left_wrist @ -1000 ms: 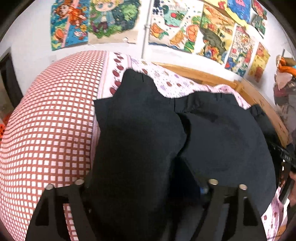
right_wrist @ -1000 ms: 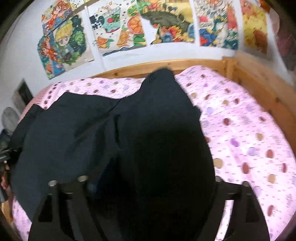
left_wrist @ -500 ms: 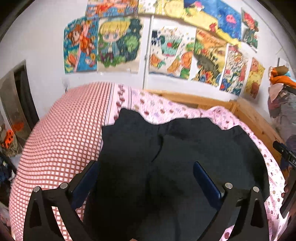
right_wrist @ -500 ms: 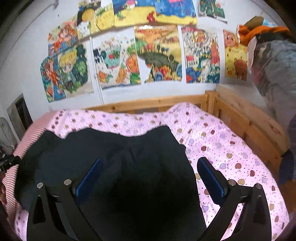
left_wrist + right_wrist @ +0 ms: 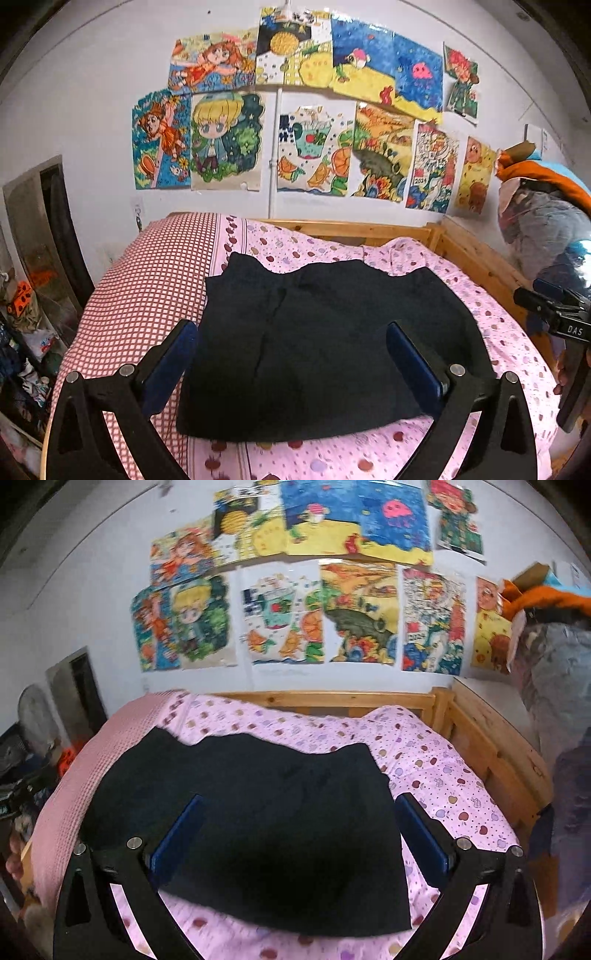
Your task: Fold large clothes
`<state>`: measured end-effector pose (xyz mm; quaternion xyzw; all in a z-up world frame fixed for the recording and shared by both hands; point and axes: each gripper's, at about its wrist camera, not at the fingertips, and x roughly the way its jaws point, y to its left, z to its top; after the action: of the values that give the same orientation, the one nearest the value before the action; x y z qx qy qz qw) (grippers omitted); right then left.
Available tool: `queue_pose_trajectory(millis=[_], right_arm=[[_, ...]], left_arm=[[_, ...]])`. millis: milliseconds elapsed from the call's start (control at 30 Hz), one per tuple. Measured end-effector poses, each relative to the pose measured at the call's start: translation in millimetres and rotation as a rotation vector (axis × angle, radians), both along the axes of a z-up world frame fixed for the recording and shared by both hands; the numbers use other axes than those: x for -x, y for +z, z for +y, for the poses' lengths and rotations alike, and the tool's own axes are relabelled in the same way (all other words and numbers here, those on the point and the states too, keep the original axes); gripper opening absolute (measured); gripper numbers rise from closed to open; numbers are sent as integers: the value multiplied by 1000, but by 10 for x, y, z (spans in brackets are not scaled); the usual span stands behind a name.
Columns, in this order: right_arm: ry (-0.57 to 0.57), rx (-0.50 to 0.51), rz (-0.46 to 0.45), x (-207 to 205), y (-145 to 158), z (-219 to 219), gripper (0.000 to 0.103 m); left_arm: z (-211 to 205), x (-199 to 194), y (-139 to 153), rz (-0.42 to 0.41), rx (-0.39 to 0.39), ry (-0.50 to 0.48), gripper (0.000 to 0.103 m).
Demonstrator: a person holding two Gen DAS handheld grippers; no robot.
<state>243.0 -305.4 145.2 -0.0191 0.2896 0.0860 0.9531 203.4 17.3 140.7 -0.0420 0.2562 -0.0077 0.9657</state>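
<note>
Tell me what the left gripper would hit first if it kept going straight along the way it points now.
Most likely the dark folded garment lying on the pink bedspread. The left gripper angles down toward it with open, empty jaws. Depth is hard to judge through the fisheye.

Garment (image 5: 325, 347) lies on bed (image 5: 491, 325), drawings (image 5: 314, 147) behind.

A dark garment (image 5: 258, 812) lies folded flat on a pink dotted sheet (image 5: 443, 775) on a bed with a wooden frame (image 5: 491, 746). The right gripper (image 5: 295, 834) hangs above it with its blue-padded jaws spread wide and nothing between them. Colourful drawings (image 5: 317, 602) cover the white wall behind the bed.
</note>
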Motion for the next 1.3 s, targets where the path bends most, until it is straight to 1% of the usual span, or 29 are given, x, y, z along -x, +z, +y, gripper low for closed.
queue_pose_trajectory(millis=[167, 300, 433, 533, 667, 833, 1000, 1133, 1300], right_arm=[[64, 78, 23, 348, 242, 147, 101], [91, 59, -11, 660, 441, 217, 101], [117, 31, -63, 935, 484, 321, 101], [140, 15, -103, 1129, 390, 385, 101], [148, 16, -145, 1389, 166, 450, 101], [133, -17, -145, 1624, -120, 432, 101], [105, -36, -150, 1798, -393, 405, 101], [75, -12, -187, 1904, -529, 392, 101], [40, 29, -239, 1985, -648, 374, 101]], left_arm=[[-36, 360, 124, -30, -3, 9, 103], [-62, 629, 183, -49, -14, 9, 103], [-109, 898, 192, -66, -36, -10, 103], [-124, 1083, 176, -76, -46, -13, 103], [-94, 1326, 137, -101, -55, 2, 103], [-37, 1566, 2, -115, -51, 21, 103], [-63, 1744, -266, -109, -73, 30, 103], [-56, 1819, -436, -114, -70, 40, 103], [-23, 1852, -570, -121, -63, 50, 103]])
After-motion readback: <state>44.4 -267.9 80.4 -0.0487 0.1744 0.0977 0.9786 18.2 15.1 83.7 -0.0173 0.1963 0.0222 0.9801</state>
